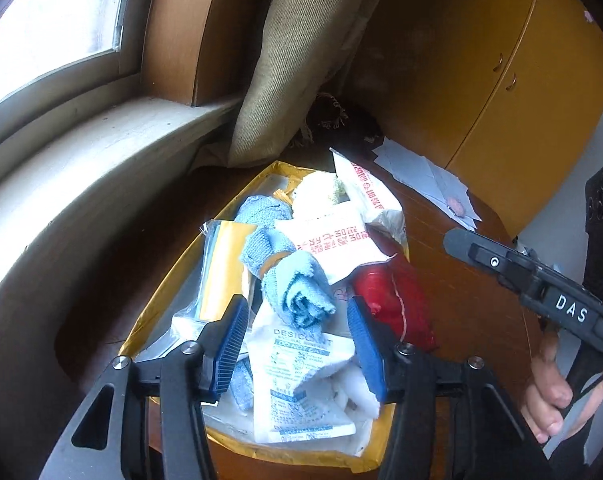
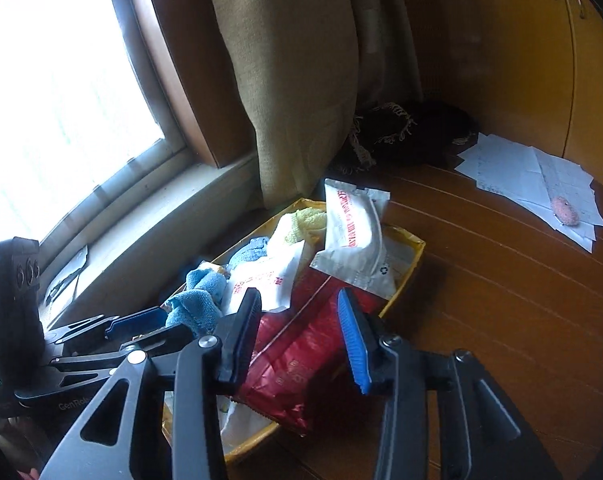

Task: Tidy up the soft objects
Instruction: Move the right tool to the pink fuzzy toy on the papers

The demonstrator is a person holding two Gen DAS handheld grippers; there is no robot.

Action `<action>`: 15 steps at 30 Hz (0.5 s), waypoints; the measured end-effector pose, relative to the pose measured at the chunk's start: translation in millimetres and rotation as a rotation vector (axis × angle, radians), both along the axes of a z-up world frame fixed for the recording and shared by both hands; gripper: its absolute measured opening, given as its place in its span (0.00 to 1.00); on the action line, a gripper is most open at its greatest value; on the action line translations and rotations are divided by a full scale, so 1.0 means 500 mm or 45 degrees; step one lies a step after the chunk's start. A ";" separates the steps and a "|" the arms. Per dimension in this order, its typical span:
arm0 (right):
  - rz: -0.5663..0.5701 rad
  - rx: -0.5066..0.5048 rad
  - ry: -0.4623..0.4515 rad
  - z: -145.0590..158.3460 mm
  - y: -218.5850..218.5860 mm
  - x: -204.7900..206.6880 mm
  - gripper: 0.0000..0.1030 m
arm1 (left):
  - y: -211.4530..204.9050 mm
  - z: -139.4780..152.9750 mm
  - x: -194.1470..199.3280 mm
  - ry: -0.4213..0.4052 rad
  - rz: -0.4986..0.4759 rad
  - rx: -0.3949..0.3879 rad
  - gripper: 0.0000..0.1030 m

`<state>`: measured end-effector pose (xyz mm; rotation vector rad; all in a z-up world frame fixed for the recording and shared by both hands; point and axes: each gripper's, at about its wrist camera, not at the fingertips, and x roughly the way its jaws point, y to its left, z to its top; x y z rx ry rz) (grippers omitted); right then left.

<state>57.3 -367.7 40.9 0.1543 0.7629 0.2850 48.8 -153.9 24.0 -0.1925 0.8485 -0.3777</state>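
You are in a room at home: a brown wooden table (image 2: 501, 300) sits by a bright window (image 2: 61, 100) with a hanging curtain (image 2: 301, 100), next to a yellow cupboard (image 1: 521, 100).

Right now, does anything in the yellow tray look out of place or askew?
Yes. The red foil pouch hangs over the yellow tray's rim, and a white packet stands tilted on the heap. Both grippers, left and right, are open.

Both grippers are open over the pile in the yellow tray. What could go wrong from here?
1. The left gripper may pinch the desiccant packet along with the blue cloth.
2. The red foil bag hangs over the yellow tray rim and could slide onto the table.
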 end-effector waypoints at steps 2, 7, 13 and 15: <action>-0.013 0.042 0.016 0.010 -0.035 -0.001 0.47 | -0.015 0.014 -0.023 -0.025 -0.032 -0.021 0.59; -0.091 0.033 0.074 0.023 -0.137 0.000 0.54 | -0.102 0.043 -0.070 -0.104 -0.170 -0.044 0.66; -0.260 0.052 0.156 0.010 -0.296 0.028 0.54 | -0.214 0.037 -0.057 -0.064 -0.297 -0.060 0.67; -0.333 0.059 0.177 0.003 -0.353 0.049 0.54 | -0.244 0.036 -0.048 -0.056 -0.325 -0.084 0.67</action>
